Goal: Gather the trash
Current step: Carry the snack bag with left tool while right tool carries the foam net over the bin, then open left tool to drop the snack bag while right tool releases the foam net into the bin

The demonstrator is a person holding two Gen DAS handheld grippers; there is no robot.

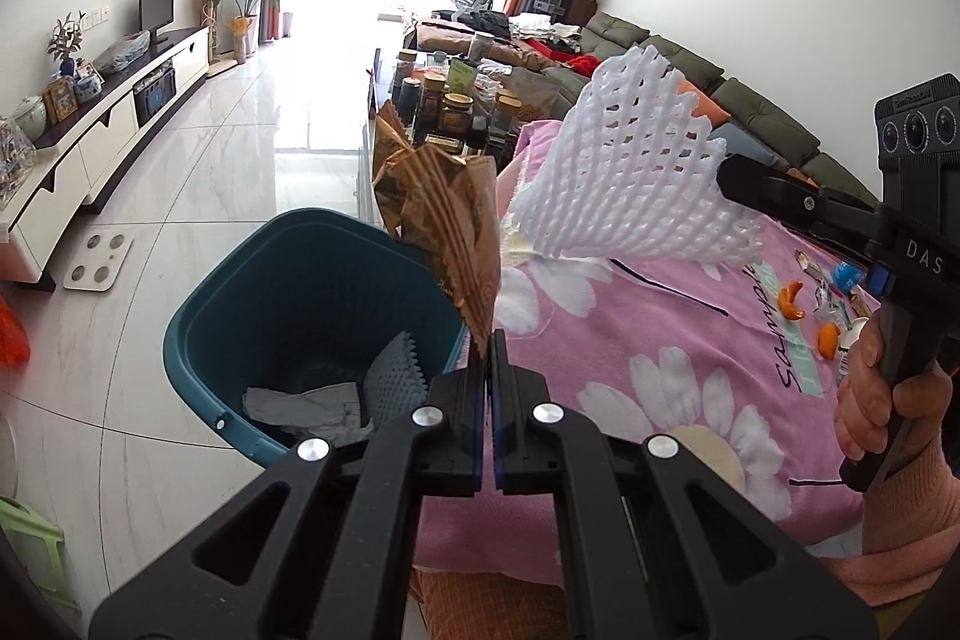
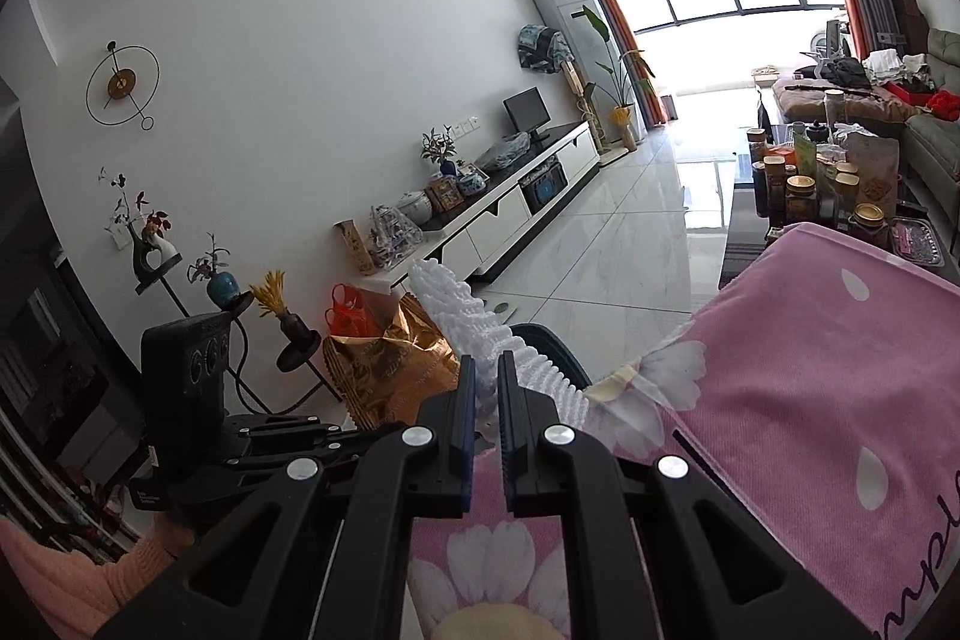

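My left gripper point(image 1: 487, 340) is shut on a crinkled gold-brown foil wrapper point(image 1: 438, 208), held up over the near rim of a teal waste bin point(image 1: 198, 340) on the floor. In the bin lie grey paper and a grey foam piece. My right gripper point(image 2: 487, 361) is shut on a white foam fruit net point(image 2: 462, 310). From the left wrist view the net point(image 1: 636, 166) fans out above the pink flowered cloth point(image 1: 660, 340), to the right of the wrapper. The wrapper point(image 2: 390, 370) and the left gripper's body show at lower left in the right wrist view.
Orange peel pieces point(image 1: 792, 301) and small wrappers point(image 1: 840, 280) lie on the pink cloth at right. Jars point(image 1: 456, 106) crowd the glass coffee table beyond. A white scale point(image 1: 99, 259) lies on the tiled floor; a TV cabinet point(image 1: 108, 130) runs along the left wall and a green sofa point(image 1: 750, 100) along the right.
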